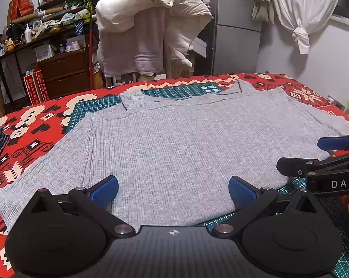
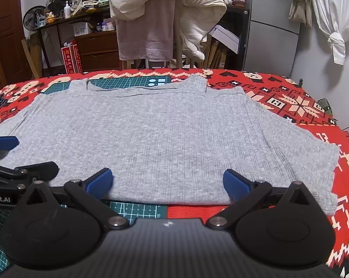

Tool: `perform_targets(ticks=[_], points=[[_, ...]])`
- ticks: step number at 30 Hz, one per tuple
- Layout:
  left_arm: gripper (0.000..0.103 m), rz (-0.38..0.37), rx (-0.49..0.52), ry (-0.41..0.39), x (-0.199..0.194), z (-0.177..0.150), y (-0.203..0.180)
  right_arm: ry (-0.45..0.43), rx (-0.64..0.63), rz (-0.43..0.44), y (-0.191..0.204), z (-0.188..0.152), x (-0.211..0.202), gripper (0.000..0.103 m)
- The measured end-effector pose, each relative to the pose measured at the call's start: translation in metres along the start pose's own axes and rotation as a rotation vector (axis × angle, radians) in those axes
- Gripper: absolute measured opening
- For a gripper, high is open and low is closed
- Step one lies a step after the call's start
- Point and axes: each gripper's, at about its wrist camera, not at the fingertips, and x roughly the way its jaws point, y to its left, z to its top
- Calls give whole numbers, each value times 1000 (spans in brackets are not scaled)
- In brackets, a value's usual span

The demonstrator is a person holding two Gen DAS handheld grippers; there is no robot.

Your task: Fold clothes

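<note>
A grey ribbed top lies flat on the tabletop (red patterned cloth), both grippers at its near hem, jaws apart.

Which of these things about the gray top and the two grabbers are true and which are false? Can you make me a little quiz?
1. The gray top lies spread out flat. True.
2. The left gripper has its fingers shut tight on the cloth. False: its blue fingers stand wide apart at the near hem.
3. The right gripper is open too. True.
4. The gray top is already folded in half. False: both sleeves and the neckline are laid out, no fold made.
5. A green cutting mat peeks out under the top. True.
6. The blanket under it all is plain blue. False: it is red with a pattern.
</note>
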Motion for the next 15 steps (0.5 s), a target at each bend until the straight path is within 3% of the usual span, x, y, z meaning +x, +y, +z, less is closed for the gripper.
perform_targets(ticks=[15], points=[[103,-1,1,0,1,1,-1,0,7,7,-1,0,0,103]])
